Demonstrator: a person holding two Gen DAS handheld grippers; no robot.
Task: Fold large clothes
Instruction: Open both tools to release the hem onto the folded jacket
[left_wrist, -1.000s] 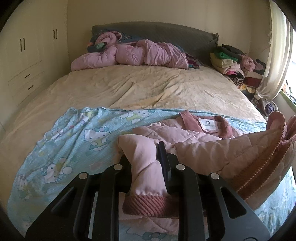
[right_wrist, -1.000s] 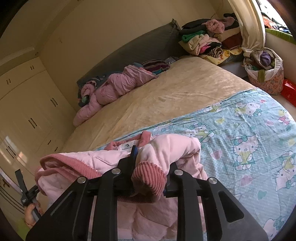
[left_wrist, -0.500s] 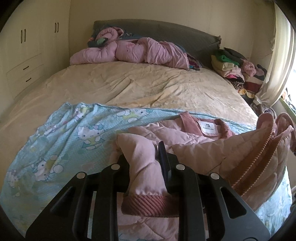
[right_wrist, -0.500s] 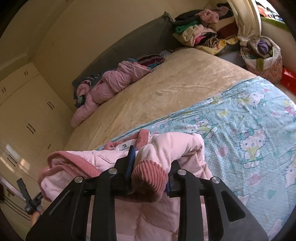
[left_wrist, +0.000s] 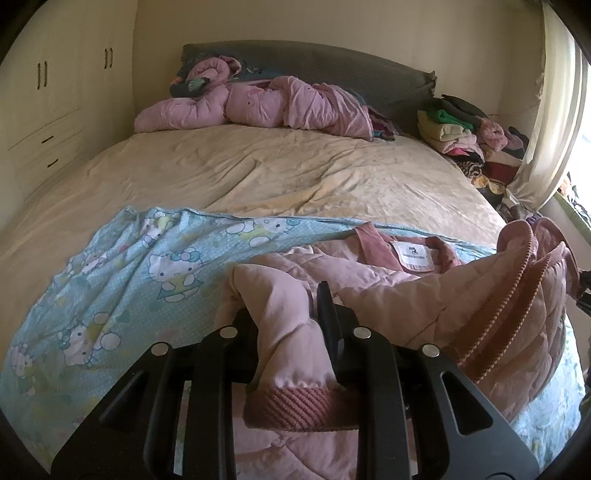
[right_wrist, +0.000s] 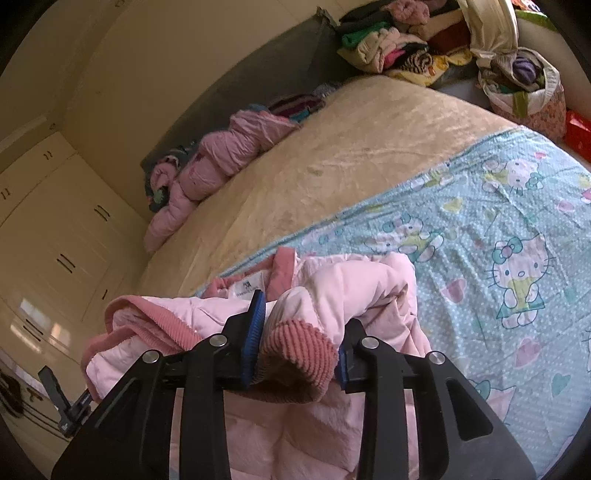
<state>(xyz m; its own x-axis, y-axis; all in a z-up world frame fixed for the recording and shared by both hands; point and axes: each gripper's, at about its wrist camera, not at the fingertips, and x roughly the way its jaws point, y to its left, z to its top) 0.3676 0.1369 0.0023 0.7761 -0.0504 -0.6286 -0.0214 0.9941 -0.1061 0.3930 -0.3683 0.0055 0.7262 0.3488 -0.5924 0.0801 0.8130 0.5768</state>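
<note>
Left wrist view: we've got the pink jacket (left_wrist: 424, 295) on the cartoon sheet (left_wrist: 122, 280) at the bed's near end, collar away from us. Left gripper (left_wrist: 291, 314) pinches one sleeve near its ribbed cuff (left_wrist: 299, 406), prob. to lay it across the body. Right gripper (right_wrist: 295, 332) has just been opening; the other cuff (right_wrist: 295, 354) sits between loosened jaws, looks like we're dropping it.

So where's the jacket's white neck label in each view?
Left wrist: label right of centre, beyond the left gripper.
Right wrist: label left of centre, behind the right gripper.
Shared landmark: grey headboard.
</note>
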